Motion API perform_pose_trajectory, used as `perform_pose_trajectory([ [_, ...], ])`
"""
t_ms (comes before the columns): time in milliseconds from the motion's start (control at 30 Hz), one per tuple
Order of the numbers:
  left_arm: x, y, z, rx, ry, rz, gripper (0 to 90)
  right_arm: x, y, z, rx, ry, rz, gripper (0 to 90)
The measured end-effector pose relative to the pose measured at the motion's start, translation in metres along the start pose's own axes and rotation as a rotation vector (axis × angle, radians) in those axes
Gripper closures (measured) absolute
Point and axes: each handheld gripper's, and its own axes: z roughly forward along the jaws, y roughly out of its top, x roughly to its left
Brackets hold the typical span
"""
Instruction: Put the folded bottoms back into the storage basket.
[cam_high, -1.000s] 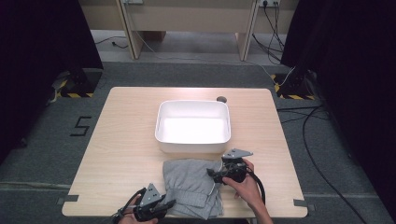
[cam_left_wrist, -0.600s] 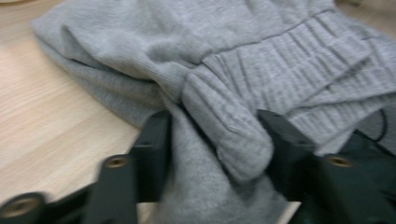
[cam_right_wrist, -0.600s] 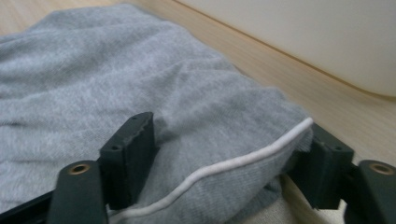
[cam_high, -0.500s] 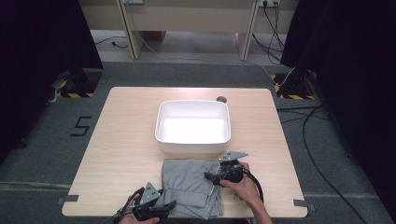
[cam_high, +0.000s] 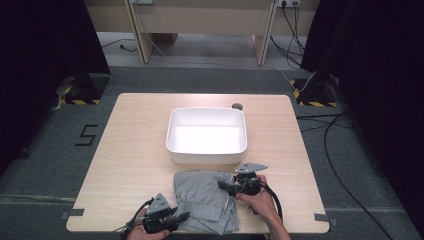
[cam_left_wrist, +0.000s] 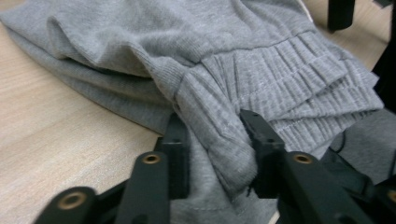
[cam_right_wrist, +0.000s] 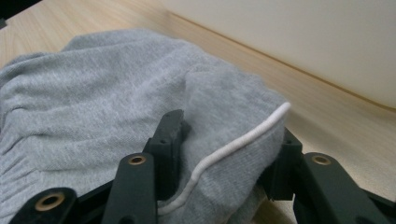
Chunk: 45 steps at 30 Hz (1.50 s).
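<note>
A folded grey garment (cam_high: 205, 200) with a ribbed waistband (cam_left_wrist: 299, 88) and a white drawstring (cam_right_wrist: 233, 147) lies at the table's near edge. My left gripper (cam_high: 186, 216) sits at its near left corner; its jaws have just been closing, and in the left gripper view the gripper (cam_left_wrist: 212, 123) pinches a raised fold of grey fabric. My right gripper (cam_high: 222, 186) is at the garment's far right corner. Its jaws have just been closing too, and in the right gripper view the gripper (cam_right_wrist: 229, 128) squeezes the cloth edge with the drawstring.
An empty white tub (cam_high: 172, 145) stands mid-table just beyond the garment, close to my right gripper. Bare wood of the table (cam_high: 130, 150) spreads to the left and right. A small round hole (cam_high: 236, 106) lies behind the tub.
Both hands stay in about the same place. The right gripper's jaws have narrowed onto the garment's far right corner.
</note>
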Motion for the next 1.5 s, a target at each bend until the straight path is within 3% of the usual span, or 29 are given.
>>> perform_pose_trajectory([
  [67,-0.004,0.001,-0.001,0.006,0.019,0.046,68.1,0.003,0.001,-0.003,-0.025,-0.026,-0.026,63.3],
  [267,-0.007,0.003,-0.004,0.000,0.003,0.053,70.5,0.009,0.004,-0.009,-0.070,-0.047,-0.063,68.0],
  [433,-0.013,0.008,-0.012,-0.017,-0.025,0.060,72.7,0.019,0.011,-0.018,-0.117,-0.046,-0.103,69.9],
  [633,-0.017,0.012,-0.016,-0.027,-0.036,0.072,73.1,0.026,0.016,-0.026,-0.152,-0.030,-0.115,71.0],
  [867,-0.020,0.027,-0.030,-0.065,-0.051,0.098,73.2,0.038,0.031,-0.050,-0.239,-0.038,-0.149,72.0],
  [1100,-0.024,0.040,-0.042,-0.100,-0.064,0.106,73.1,0.042,0.039,-0.065,-0.311,-0.022,-0.145,72.0],
  [1367,-0.032,0.061,-0.058,-0.139,-0.070,0.168,73.2,0.050,0.053,-0.082,-0.377,-0.013,-0.166,72.2],
  [1500,-0.034,0.070,-0.063,-0.156,-0.072,0.177,73.1,0.050,0.059,-0.088,-0.400,-0.009,-0.157,72.3],
])
